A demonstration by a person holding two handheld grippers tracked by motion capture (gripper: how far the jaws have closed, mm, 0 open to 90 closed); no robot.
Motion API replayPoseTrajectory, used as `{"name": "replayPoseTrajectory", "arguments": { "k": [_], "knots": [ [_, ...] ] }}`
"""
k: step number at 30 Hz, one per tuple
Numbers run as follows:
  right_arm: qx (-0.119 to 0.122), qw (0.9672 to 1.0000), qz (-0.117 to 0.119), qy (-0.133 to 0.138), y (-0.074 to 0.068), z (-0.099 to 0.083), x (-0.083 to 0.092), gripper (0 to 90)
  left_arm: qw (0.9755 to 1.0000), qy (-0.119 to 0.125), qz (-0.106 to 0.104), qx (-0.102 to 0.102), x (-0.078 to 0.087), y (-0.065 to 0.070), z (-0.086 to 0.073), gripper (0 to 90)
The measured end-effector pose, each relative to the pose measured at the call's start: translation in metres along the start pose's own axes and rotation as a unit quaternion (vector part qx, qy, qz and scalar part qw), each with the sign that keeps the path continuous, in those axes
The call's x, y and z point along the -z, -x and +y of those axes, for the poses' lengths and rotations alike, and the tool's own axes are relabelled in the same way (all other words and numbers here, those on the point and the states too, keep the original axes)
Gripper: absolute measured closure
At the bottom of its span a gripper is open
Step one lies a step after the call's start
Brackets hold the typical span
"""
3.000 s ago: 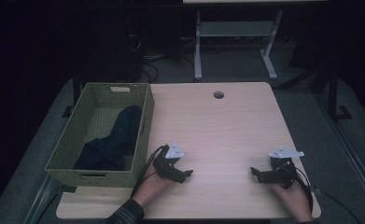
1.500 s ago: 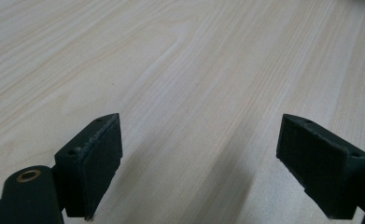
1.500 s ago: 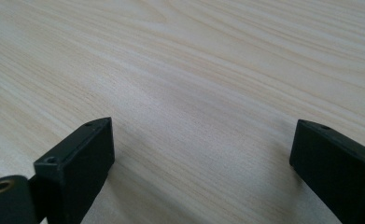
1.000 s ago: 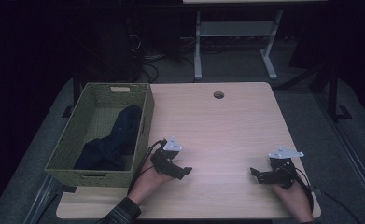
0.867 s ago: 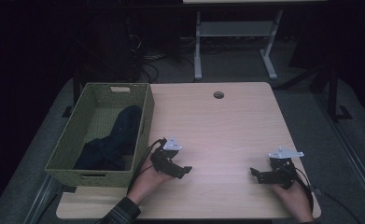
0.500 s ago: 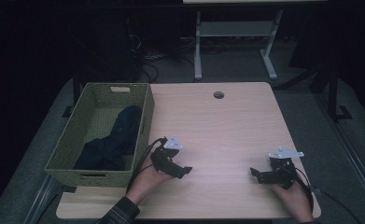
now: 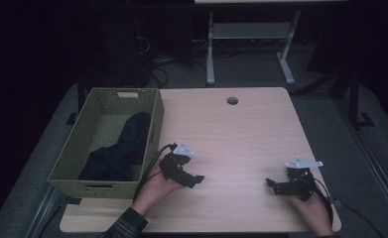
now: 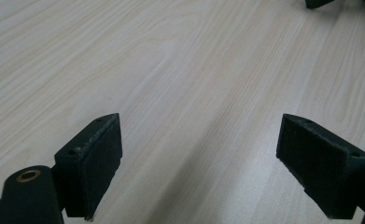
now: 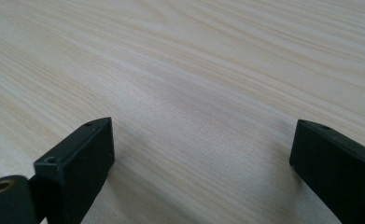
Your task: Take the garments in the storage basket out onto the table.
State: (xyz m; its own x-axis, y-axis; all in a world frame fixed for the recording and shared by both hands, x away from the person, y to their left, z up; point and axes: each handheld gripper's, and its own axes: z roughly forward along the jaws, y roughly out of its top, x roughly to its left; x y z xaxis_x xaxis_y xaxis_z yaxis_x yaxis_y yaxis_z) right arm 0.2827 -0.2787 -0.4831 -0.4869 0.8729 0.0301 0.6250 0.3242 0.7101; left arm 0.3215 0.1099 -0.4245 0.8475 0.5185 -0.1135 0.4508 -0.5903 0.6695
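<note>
Both hand-held grippers rested on the pale wood-grain worktop (image 7: 241,134), the left hand-held gripper (image 7: 194,179) and right hand-held gripper (image 7: 272,186) each with blunt black jaws spread wide, gripping nothing. Farther left, a dark crumpled cloth (image 7: 119,151) lay inside the woven green basket (image 7: 77,148).

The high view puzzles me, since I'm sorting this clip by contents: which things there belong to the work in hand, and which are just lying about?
In the work:
- left claw, open, empty, low over the table
- right claw, open, empty
- woven basket, nearest the left claw
- dark cloth in the basket

Just about:
- white stand behind the table
- cables on the floor
</note>
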Motion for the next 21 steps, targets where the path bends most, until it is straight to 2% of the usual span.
{"name": "replayPoseTrajectory", "arguments": {
  "k": [5,6,9,18,21],
  "knots": [
    [0.0,1.0,0.0,0.0,0.0,0.0,0.0,6.1,1.0,0.005,0.0,0.001,0.004,0.0,0.005,14.0],
    [0.0,1.0,0.0,0.0,0.0,0.0,0.0,6.1,1.0,0.001,0.001,-0.005,0.005,0.0,0.006,14.0],
    [0.0,1.0,0.0,0.0,0.0,0.0,0.0,6.1,1.0,0.007,0.001,0.004,0.007,0.0,0.009,14.0],
    [0.0,1.0,0.0,0.0,0.0,0.0,0.0,6.1,0.9999,0.012,0.0,0.007,0.015,-0.001,0.016,14.0],
    [0.0,1.0,0.0,0.0,0.0,0.0,0.0,6.1,1.0,0.008,-0.002,0.001,0.017,-0.001,0.019,14.0]
  ]
}}
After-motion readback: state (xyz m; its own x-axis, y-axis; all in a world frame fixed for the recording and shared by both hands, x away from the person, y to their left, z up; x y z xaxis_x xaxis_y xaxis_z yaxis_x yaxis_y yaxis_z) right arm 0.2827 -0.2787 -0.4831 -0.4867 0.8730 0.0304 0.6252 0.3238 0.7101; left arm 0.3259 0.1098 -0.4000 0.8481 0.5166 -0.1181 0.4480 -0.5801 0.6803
